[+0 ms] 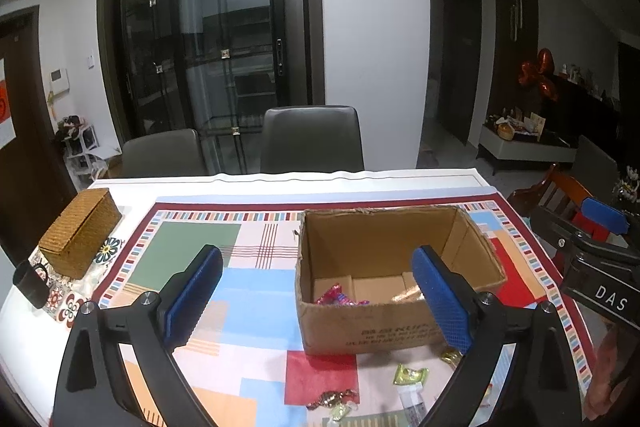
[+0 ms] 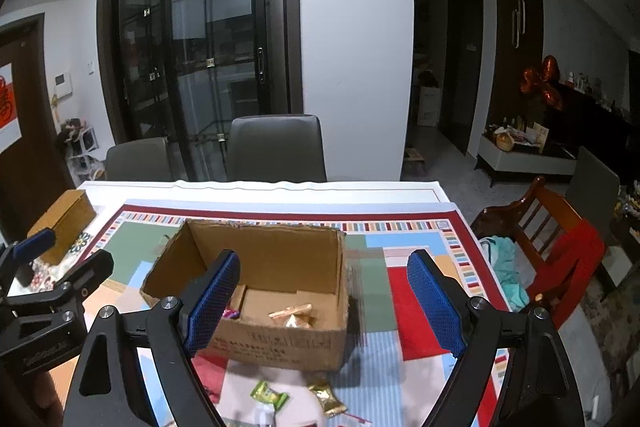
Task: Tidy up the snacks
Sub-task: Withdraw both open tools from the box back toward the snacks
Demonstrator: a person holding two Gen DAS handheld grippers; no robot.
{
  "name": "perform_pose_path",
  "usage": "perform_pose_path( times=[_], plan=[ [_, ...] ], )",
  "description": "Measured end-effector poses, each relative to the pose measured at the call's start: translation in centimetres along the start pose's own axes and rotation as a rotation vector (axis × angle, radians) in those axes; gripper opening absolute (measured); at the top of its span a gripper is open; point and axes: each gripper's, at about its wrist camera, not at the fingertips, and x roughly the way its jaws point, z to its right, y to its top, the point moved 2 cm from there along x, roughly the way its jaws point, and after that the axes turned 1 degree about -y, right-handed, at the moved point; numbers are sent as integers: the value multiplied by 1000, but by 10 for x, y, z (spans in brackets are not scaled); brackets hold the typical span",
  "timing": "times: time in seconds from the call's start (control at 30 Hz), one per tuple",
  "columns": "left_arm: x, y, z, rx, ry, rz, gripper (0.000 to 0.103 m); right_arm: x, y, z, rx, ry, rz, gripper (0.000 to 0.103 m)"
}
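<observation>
Two fisheye views looked forward along two hand-held grippers over a worktop [image 1: 248, 187] spread with a patchwork-patterned cloth.

In the left wrist view, the left hand-held gripper [image 1: 316, 301] filled the lower part of the frame, its blue pads spread wide apart and holding nothing. A cardboard box [image 1: 394, 331] with its top open sat at centre right, seemingly as the collecting place for the snacks. Inside it, at the lower left of its floor, lay a pink wrapped sweet [image 1: 336, 297], and a golden wrapper [image 1: 408, 294] lay further right.

Loose snacks lay on the cloth in front of the box, along the bottom of the frame: a green-wrapped candy [image 1: 410, 375], a brown twisted candy [image 1: 332, 397] and a gold piece [image 1: 451, 355] partly hidden by the right pad. They appeared to be waiting to go in.

A woven basket [image 1: 80, 231] with its lid on and a dark mug [image 1: 31, 283] stood at the far left, well apart from the box.

In the right wrist view, the right hand-held gripper [image 2: 324, 305] was likewise wide open and empty. It hung above the near edge of the box, whose wall stood between its pads. A green candy [image 2: 269, 394] and a gold candy [image 2: 329, 397] lay at the bottom centre, just in front of the box.

The open jaws probably meant that each tool stood ready to pick up the next snack.
</observation>
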Motion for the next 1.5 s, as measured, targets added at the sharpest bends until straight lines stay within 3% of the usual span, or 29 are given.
perform_pose_path(
  times=[0.77,1.5],
  plan=[
    [-31,-36,14,54,11,-8,98,-24,-42,11,32,1,-8,86],
    [-50,-96,12,65,27,-28,98,-52,-86,5,-4,0,18,86]
  ],
)
